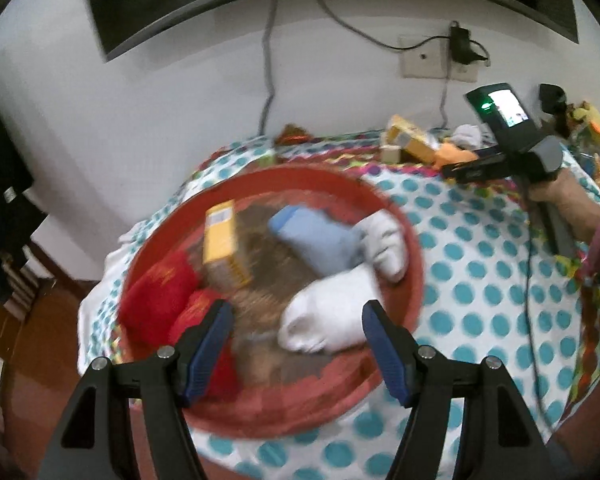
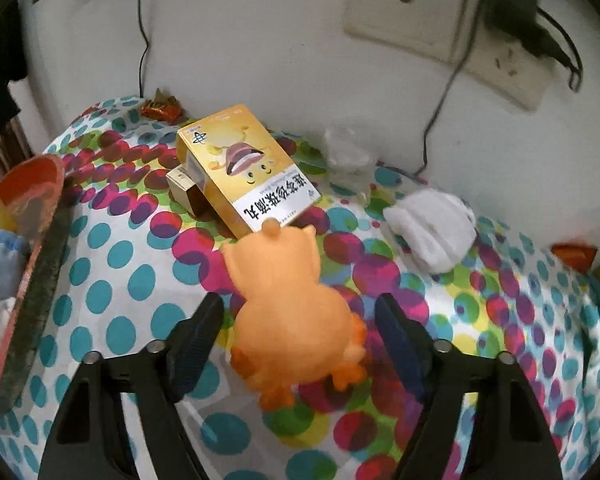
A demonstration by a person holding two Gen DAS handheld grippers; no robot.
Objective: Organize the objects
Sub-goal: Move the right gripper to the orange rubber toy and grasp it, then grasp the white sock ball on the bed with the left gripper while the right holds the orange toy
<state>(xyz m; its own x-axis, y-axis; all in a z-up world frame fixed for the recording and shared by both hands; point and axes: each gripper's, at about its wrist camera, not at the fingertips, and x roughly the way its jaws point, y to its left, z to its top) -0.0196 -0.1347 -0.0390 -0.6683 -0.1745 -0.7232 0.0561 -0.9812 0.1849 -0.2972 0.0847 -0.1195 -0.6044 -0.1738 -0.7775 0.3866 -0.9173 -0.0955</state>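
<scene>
Left wrist view: the left gripper [image 1: 296, 334] hangs spread and empty over a red basket [image 1: 414, 256] holding two white socks [image 1: 328, 316], one blue sock [image 1: 316, 240], one yellow box [image 1: 222, 240] and two red pieces [image 1: 156, 300], blurred.

Right wrist view: the right gripper [image 2: 300, 320], released, straddles one orange toy [image 2: 292, 320] on the dotted cloth [image 2: 116, 264]. One yellow box [image 2: 244, 164] bearing Chinese writing lies beyond the toy, touching it, with one small box [image 2: 184, 186] beside it and one white sock [image 2: 436, 232] to the right.

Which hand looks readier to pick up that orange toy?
The right. The right gripper is open with the orange toy lying between its fingers. The left gripper, also open, hangs over the red basket, away from it.
</scene>
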